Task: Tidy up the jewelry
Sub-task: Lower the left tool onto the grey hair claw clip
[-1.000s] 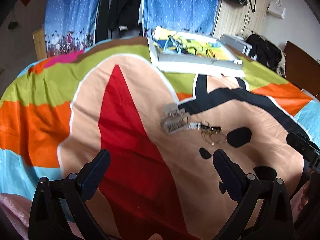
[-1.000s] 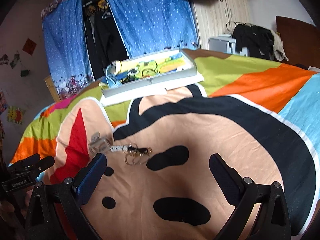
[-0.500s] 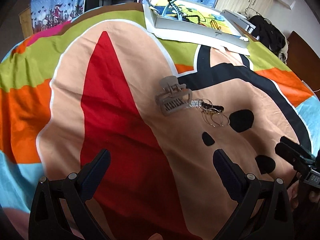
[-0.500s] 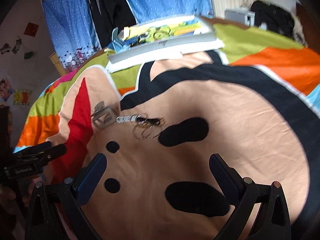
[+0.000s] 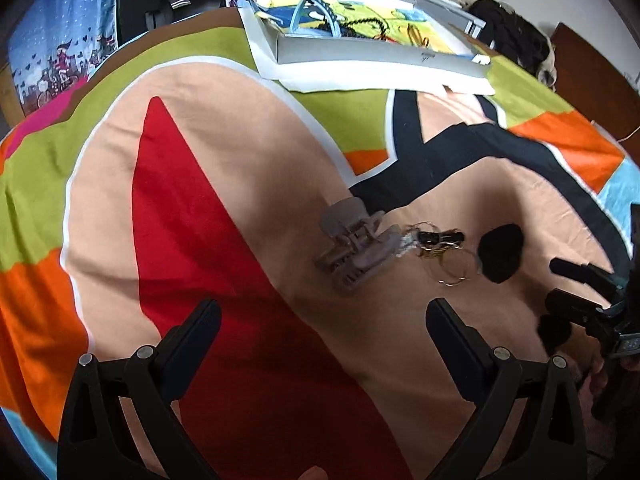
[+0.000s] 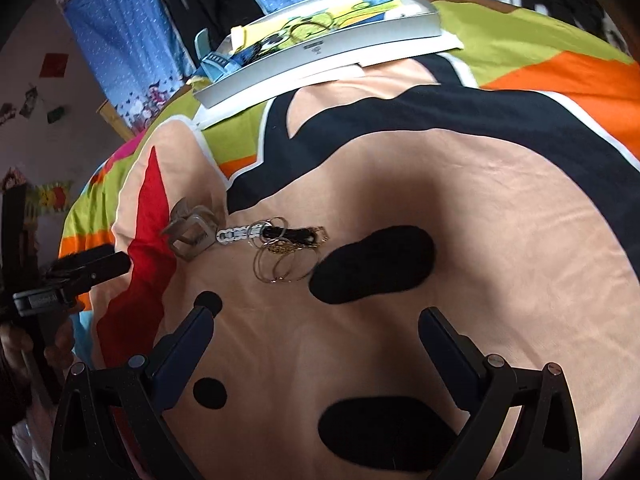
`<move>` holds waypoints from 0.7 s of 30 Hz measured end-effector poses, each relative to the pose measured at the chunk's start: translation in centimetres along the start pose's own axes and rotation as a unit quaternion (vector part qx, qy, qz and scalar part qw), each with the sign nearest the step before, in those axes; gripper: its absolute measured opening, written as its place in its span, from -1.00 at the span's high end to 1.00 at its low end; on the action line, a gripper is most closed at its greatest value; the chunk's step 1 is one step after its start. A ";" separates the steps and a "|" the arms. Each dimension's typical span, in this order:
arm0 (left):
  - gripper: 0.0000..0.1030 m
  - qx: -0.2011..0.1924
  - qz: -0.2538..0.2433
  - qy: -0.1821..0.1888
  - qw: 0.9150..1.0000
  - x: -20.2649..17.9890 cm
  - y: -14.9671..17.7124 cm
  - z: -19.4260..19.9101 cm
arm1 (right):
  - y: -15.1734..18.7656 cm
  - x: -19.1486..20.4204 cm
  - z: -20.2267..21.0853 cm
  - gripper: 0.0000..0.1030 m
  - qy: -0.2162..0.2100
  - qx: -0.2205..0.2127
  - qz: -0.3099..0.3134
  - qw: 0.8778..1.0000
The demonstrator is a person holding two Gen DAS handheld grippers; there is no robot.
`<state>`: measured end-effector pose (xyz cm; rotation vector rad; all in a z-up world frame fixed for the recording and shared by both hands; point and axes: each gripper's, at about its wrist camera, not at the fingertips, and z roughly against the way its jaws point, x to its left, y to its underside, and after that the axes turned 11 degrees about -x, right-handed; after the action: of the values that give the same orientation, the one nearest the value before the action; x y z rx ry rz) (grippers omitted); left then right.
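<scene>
Over the last second I've tipped both cameras down and brought them in over the bed, so the little heap of jewelry now sits much larger ahead of each claw. My left claw is spread wide with nothing between its fingers, and the grey hair clip lies just beyond and slightly right of its gap. My right claw is equally wide and empty; the thin hoop earrings lie ahead of it toward its left finger, overlapping a dark beaded piece, with a white chain link running between them and the clip. From the right camera I can see the left claw hovering at the far left, well short of the clip.

The pile itself hasn't budged: everything still rests in a tangle near the middle of the bed, well apart from the grey tray at the far edge, which already holds other pieces. So I judge this as the approach only, no sorting done yet. The clip looks the easier first grab; the hoops are fine and may snag together
</scene>
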<state>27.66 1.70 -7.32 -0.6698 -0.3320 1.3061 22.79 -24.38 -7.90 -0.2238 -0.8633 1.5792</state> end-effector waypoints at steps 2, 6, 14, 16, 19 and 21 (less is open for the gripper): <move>-0.94 0.009 -0.010 -0.006 1.000 -0.2 0.2 -1.0 | -0.2 0.4 -1.0 -1.00 -0.007 0.003 0.013 1.000; -0.94 0.009 -0.029 -0.023 0.999 -0.6 0.4 -2.2 | -0.3 1.1 -2.8 -1.00 -0.002 0.004 0.046 0.999; -0.94 -0.001 -0.020 -0.040 0.999 0.4 -0.2 -3.3 | -0.7 1.1 -5.6 -0.74 -0.003 0.010 0.043 0.999; -0.94 -0.004 -0.016 -0.039 0.999 0.6 -0.5 -3.5 | -0.7 0.7 -6.2 -0.65 -0.008 0.016 0.028 0.999; -0.94 -0.011 -0.018 -0.035 0.999 0.8 -0.8 -3.5 | -0.7 0.0 -7.2 -0.42 -0.007 0.025 0.012 1.000; -0.94 -0.014 -0.031 -0.041 0.999 0.5 -0.9 -3.6 | -0.7 -0.2 -7.8 -0.29 -0.005 0.030 0.006 1.000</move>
<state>30.58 1.15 -9.64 -0.6263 -0.4353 1.2744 28.06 -21.52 -13.00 -0.1790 -0.8235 1.6167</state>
